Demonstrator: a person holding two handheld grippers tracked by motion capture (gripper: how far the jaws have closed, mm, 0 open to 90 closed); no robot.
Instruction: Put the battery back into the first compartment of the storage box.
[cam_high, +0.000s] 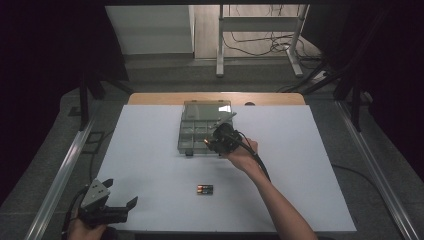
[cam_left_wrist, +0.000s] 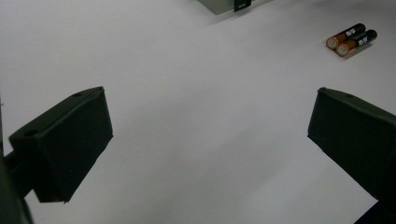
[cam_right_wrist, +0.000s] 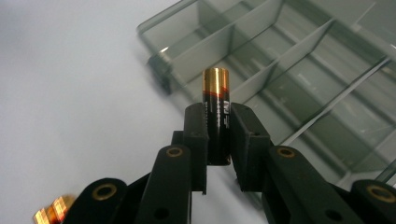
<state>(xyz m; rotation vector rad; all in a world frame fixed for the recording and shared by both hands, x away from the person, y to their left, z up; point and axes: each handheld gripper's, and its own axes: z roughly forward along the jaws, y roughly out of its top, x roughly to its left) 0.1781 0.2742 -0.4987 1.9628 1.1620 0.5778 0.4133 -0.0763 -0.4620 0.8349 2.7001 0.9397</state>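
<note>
Left gripper (cam_high: 120, 207) is idling at the near table corner, jaws spread wide on nothing. Two spare batteries (cam_high: 204, 189) are lying mid-table. Right gripper (cam_right_wrist: 218, 140) is clamping a battery (cam_right_wrist: 216, 112) upright, gold end clear of the jaws, hovering over the organizer box (cam_high: 200, 131). Likely placing it: centre over one compartment, lower between dividers, then release.
</note>
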